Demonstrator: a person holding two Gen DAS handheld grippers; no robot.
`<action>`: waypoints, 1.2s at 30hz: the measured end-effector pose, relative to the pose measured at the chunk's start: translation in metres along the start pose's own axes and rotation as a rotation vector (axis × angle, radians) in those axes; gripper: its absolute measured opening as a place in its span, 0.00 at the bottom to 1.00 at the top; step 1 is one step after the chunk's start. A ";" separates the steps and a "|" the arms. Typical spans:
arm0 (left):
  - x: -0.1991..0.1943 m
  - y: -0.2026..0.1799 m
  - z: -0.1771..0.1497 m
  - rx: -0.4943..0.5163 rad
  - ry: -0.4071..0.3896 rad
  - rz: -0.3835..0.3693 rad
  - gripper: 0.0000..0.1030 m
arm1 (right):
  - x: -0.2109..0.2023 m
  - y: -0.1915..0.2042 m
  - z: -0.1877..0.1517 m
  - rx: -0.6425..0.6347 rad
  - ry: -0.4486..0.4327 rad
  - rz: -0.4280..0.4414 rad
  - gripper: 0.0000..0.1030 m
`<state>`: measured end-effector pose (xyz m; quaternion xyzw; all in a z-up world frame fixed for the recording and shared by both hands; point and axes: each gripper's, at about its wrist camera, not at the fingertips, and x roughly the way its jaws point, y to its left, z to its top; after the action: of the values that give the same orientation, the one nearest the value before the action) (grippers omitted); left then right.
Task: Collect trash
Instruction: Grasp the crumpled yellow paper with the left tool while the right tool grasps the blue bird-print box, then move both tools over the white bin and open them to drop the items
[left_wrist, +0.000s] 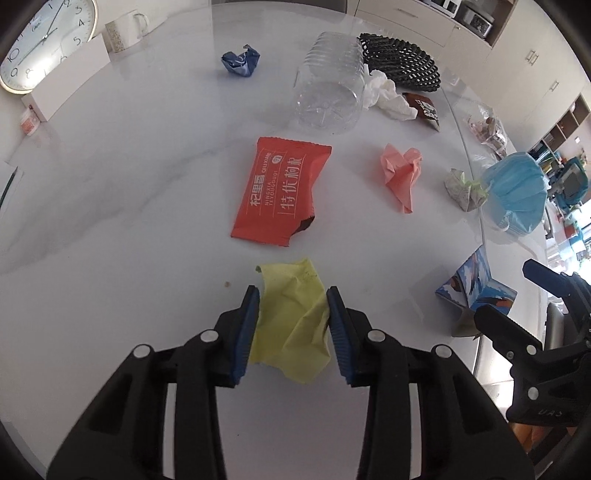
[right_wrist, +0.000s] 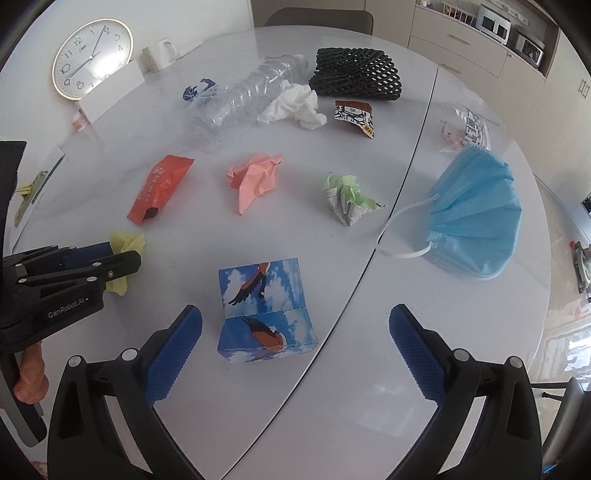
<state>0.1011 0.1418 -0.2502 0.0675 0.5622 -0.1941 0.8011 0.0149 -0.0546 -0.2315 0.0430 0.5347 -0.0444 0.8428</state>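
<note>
A crumpled yellow paper (left_wrist: 291, 325) lies on the white marble table (left_wrist: 110, 184), and my left gripper (left_wrist: 293, 291) is shut on it, both blue pads against its sides. The right wrist view shows that gripper (right_wrist: 125, 258) low at the left, with the yellow paper (right_wrist: 127, 240) poking out of it. My right gripper (right_wrist: 295, 310) stands wide open, pointing down over a small blue bird-print box (right_wrist: 266, 314) that sits between and just ahead of its fingers, untouched.
Scattered beyond are an orange-red wrapper (left_wrist: 280, 192), pink paper (right_wrist: 255, 177), green-and-newsprint wad (right_wrist: 347, 199), blue face mask (right_wrist: 476, 214), clear bottle (right_wrist: 240, 99), white tissue (right_wrist: 295, 105), brown wrapper (right_wrist: 352, 112), black foam net (right_wrist: 356, 74) and blue foil (left_wrist: 240, 61). A clock (right_wrist: 92, 59) and mug (right_wrist: 159, 53) stand far left.
</note>
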 end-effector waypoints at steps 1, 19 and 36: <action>-0.003 0.000 0.000 0.000 -0.002 -0.003 0.36 | 0.001 0.002 0.000 -0.006 0.001 -0.003 0.98; -0.078 -0.086 -0.007 0.129 -0.077 -0.046 0.36 | -0.043 -0.059 -0.019 0.016 0.007 0.098 0.49; -0.058 -0.355 -0.052 0.419 0.029 -0.325 0.36 | -0.135 -0.268 -0.124 0.208 -0.022 -0.051 0.49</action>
<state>-0.0994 -0.1528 -0.1757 0.1437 0.5247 -0.4312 0.7197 -0.1865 -0.3022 -0.1685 0.1159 0.5189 -0.1215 0.8382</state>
